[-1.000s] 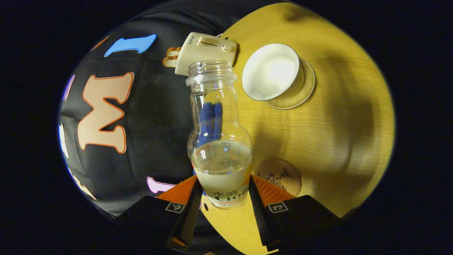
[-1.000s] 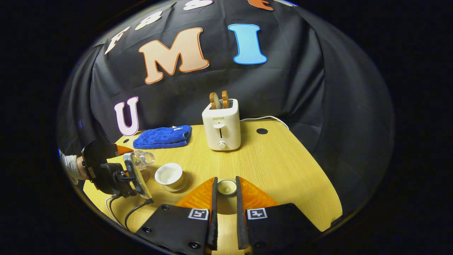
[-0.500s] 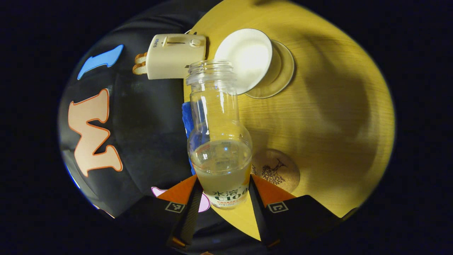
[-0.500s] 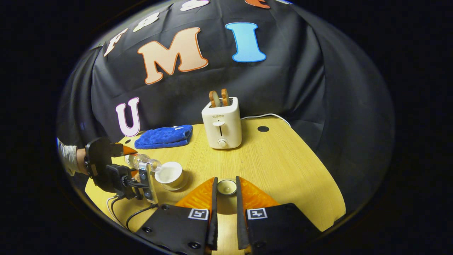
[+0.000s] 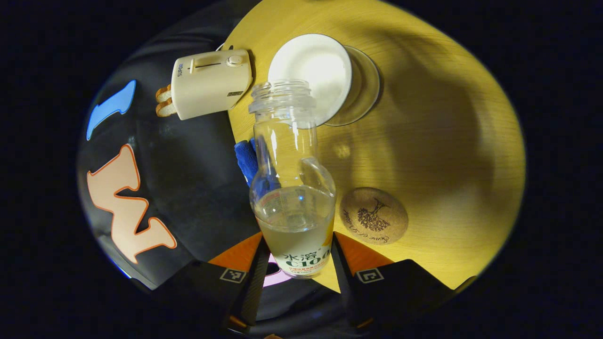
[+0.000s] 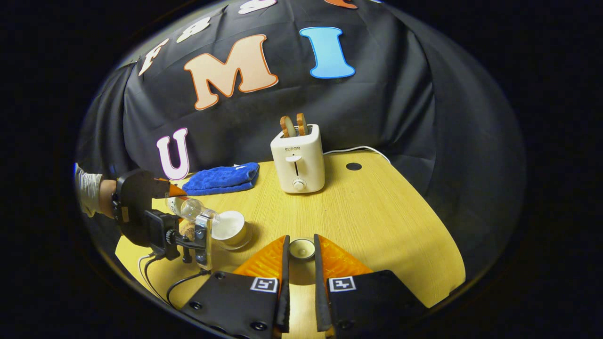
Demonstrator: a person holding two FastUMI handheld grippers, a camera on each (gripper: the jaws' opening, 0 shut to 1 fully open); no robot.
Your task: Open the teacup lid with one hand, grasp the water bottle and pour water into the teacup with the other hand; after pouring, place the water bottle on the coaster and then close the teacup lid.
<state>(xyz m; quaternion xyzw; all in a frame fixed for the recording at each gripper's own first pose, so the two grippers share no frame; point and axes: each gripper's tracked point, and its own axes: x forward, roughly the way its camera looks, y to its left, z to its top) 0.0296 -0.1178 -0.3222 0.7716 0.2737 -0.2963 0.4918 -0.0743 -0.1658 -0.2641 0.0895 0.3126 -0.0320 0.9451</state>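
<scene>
My left gripper (image 5: 297, 254) is shut on the clear water bottle (image 5: 292, 188), which is uncapped, partly full and tipped well over. Its open mouth (image 5: 281, 89) overlaps the rim of the white teacup (image 5: 311, 75) on its glass saucer (image 5: 365, 89). The round cork coaster (image 5: 373, 215) lies on the table to the right of the bottle. In the right gripper view the tilted bottle (image 6: 191, 207) points at the teacup (image 6: 229, 227), held by the left gripper (image 6: 167, 195). My right gripper (image 6: 300, 249) is shut on the small teacup lid (image 6: 301, 248), held above the table.
A cream toaster (image 6: 298, 157) with two bread slices stands at the back of the yellow wooden table (image 6: 377, 221). A folded blue cloth (image 6: 220, 179) lies at the back left. A sleeved hand (image 6: 92, 190) holds the left gripper, and its cables (image 6: 165, 282) hang near the front edge.
The bottle has tipped further toward the teacup, its mouth now over the cup's rim. The right gripper has kept hold of the lid, almost unmoved.
</scene>
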